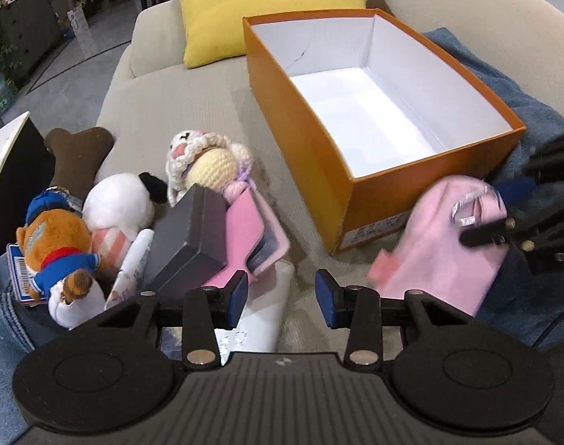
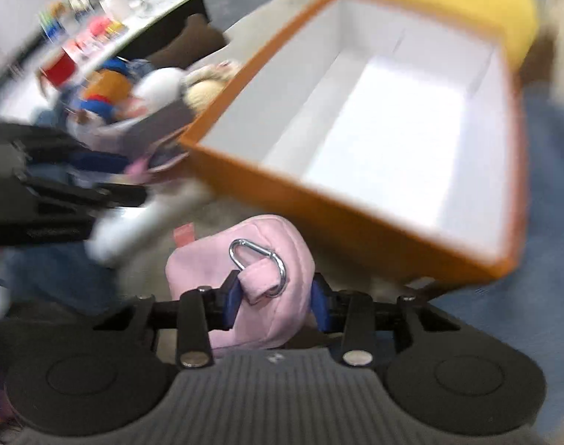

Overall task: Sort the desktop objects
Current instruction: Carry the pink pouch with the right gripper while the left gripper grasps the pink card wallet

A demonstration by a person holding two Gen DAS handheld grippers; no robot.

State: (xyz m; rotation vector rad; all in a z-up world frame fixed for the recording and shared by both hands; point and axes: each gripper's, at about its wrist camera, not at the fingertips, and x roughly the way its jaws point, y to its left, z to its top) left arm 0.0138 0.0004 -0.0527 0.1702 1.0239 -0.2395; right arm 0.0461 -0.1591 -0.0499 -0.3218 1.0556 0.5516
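An open orange box (image 1: 300, 129) with a bare white inside stands on the beige sofa; it also shows in the blurred right wrist view (image 2: 319, 200). My right gripper (image 2: 276, 296) is shut on a pink pouch (image 2: 244, 248) with a silver carabiner (image 2: 257, 259), its blue pads pressing both sides just in front of the box. In the left wrist view the pouch (image 1: 441, 252) hangs at the right under that gripper (image 1: 504, 230). My left gripper (image 1: 282, 296) is open with nothing between its fingers, above a white packet (image 1: 267, 307).
Left of the box lies a pile: an orange plush dog (image 1: 55, 244), a white plush (image 1: 118, 200), a crocheted doll (image 1: 207, 159), a dark grey box (image 1: 189, 237), a pink case (image 1: 252, 230). A yellow cushion (image 1: 259, 7) and a blue towel (image 1: 523, 96) flank the box.
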